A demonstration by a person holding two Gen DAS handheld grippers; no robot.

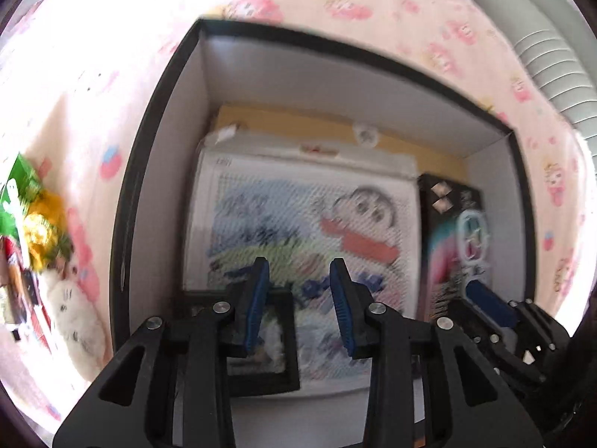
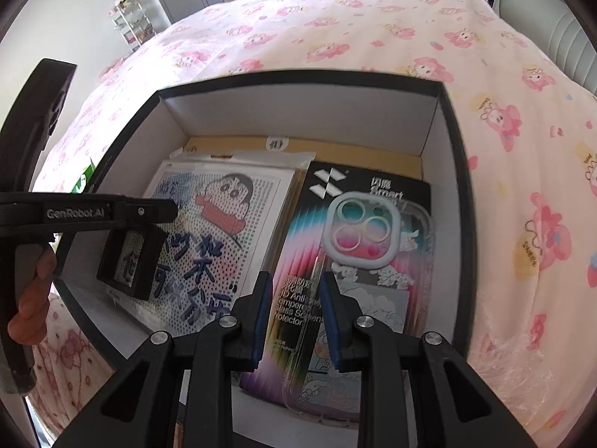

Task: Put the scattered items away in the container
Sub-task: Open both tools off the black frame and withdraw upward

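My left gripper (image 1: 298, 298) hangs nearest the lens, pointing down into the box (image 1: 156, 119), its blue pads apart with nothing between them; the small black frame (image 1: 276, 339) lies just beyond and below the left pad, resting flat on the cartoon bead-art pack (image 1: 309, 220) near the box's left wall. My right gripper (image 2: 294, 317) is over the box too, its jaws as close together as they go, though the edge of the clear phone case (image 2: 377, 261) rises in the gap between the pads and I cannot tell whether they pinch it. That case, with its pale camera ring, lies on the black screen-protector package (image 2: 358, 194), which sits beside the bead-art pack on the right side of the box. A yellow envelope (image 2: 335, 149) shows underneath both, against the far wall. The box is black outside and white inside, and it stands on a pink cartoon-print bedspread (image 2: 373, 30). Outside its left wall, on the bedspread, lie a green snack packet (image 1: 18, 194), something yellow (image 1: 44, 231) and a white plush (image 1: 74, 317). A grey padded headboard (image 1: 552, 56) stands at the far right.
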